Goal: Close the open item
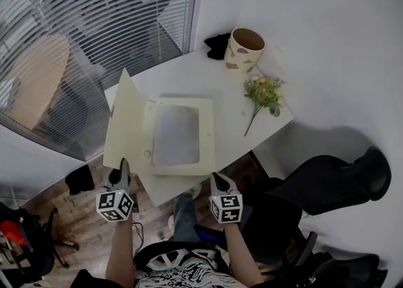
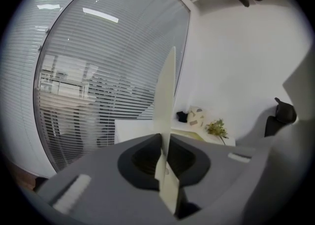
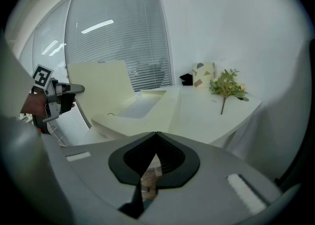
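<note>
At centre of the head view, the cream box [image 1: 206, 137] lies open on the white table [image 1: 236, 101]. Left gripper [image 1: 123, 167] is clamped on the raised lid [image 1: 123, 123]; right gripper [image 1: 218, 181] is closed and empty. Risk: the thin lid edge may slip free, or the unsteadied base may slide.

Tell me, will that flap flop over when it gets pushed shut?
Probably not: the flap stands flat and unbent though the left gripper pinches only its near edge, so it looks stiff. Seen edge-on in the left gripper view it is thin, so likely light. The base lies unheld and might slide.
</note>
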